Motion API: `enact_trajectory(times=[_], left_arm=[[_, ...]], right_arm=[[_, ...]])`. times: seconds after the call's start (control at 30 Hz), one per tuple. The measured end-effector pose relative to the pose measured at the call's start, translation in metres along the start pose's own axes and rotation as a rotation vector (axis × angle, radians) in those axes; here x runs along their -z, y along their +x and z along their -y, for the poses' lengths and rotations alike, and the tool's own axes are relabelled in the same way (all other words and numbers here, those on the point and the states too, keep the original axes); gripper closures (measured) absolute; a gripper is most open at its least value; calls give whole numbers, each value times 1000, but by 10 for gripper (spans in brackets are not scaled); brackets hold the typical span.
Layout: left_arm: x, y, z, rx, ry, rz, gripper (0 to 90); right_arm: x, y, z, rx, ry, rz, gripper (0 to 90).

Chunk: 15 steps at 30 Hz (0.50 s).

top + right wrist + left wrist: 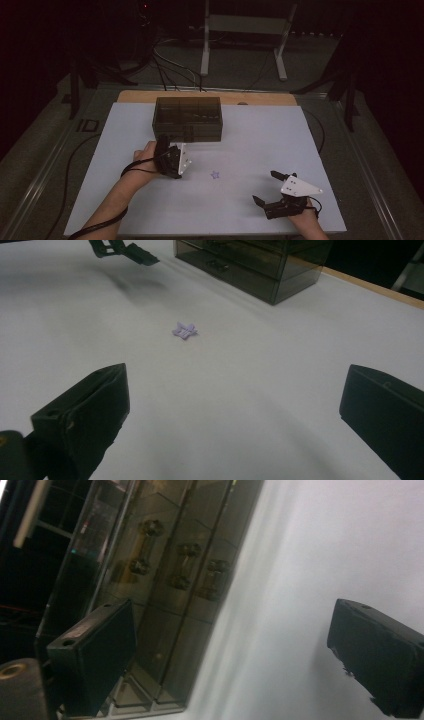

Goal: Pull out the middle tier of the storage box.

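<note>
The left tongs (176, 150), wide and empty, approach the smoked drawer box (188, 119) at the counter's (250, 150) far side; next, pinching a drawer handle. The right tongs (263, 188) rest wide apart, empty.

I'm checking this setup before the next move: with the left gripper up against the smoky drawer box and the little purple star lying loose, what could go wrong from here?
1. The left gripper is open beside the drawer box; its jaws may miss the small handles or shove the box, which looks light.
2. The purple star lies flat and small; the open right gripper may push it along the white mat rather than grasp it.
</note>
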<state>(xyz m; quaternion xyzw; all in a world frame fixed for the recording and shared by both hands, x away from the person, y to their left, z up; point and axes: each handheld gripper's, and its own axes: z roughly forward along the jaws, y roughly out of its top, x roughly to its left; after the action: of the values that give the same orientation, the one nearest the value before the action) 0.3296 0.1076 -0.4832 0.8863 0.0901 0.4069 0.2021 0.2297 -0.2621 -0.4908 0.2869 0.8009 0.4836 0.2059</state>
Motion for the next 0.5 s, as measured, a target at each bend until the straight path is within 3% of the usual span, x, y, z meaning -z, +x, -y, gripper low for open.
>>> enact_trajectory(times=[0.2,0.37,0.5], left_arm=[[-7,-4,1,-100,-6,-91,154],[-14,-8,1,-163,2,-168,168],[-20,-13,-1,-236,24,-195,212]], right_arm=[[1,0,0,-7,-1,0,3],[0,1,0,-3,3,-5,3],[0,1,0,-5,3,-7,3]])
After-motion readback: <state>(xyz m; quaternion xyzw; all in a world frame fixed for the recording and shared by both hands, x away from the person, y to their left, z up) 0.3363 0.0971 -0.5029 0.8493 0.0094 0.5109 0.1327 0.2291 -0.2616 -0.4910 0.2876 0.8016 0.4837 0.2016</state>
